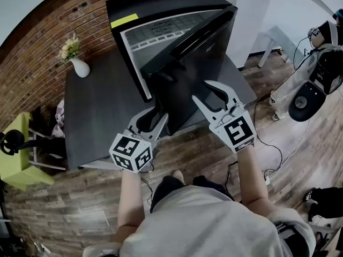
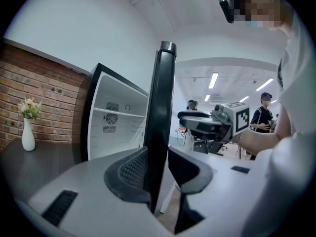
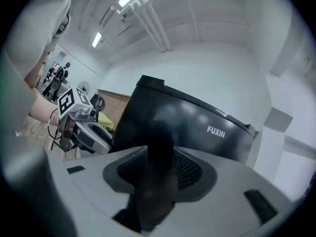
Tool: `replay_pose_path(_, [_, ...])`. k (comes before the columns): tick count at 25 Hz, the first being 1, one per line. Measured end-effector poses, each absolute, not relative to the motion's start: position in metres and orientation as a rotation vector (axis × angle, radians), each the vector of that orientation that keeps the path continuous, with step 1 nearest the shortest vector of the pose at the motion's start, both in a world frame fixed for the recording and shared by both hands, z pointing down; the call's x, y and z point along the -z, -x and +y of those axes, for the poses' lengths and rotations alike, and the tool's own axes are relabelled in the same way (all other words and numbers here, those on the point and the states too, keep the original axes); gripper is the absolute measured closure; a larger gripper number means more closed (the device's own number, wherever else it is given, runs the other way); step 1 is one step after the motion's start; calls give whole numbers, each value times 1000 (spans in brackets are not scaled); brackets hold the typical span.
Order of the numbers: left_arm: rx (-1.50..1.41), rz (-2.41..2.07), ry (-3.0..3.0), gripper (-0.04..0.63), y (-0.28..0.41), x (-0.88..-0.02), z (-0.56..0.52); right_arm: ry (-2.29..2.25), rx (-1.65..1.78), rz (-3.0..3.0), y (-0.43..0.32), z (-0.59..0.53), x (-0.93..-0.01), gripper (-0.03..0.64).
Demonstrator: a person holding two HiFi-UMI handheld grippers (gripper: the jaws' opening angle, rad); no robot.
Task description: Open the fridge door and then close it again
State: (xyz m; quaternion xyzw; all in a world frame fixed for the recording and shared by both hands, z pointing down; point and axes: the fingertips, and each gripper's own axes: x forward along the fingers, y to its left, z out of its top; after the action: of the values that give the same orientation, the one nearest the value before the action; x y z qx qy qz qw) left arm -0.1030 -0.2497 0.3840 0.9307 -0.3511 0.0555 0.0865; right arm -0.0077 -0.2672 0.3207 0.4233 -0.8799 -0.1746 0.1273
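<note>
Fridge door (image 1: 185,76) stands open, its upright free edge clamped in my left tool (image 1: 155,119). Right tool (image 1: 202,91) grips the door handle (image 3: 158,149). Fridge cabinet (image 1: 155,33) lies beyond-left.

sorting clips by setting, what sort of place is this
Probably a lab or office workspace: black mini fridge on a dark table by a brick wall, ceiling strip lights, other people behind.

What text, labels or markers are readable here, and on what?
"FUXIN": white brand lettering on the fridge door, right gripper view.
Head view, same door lettering: too blurred to read.
Yellow sticker on the fridge top: no print legible.
Marker cubes: square codes only, no words.
</note>
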Motion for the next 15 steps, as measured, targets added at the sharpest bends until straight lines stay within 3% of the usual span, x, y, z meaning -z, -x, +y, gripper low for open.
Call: replay_pose_path(15, [-109, -976, -2791, 472, 33, -386, -177, -1039, 265, -2862, -2, -181, -337, 383])
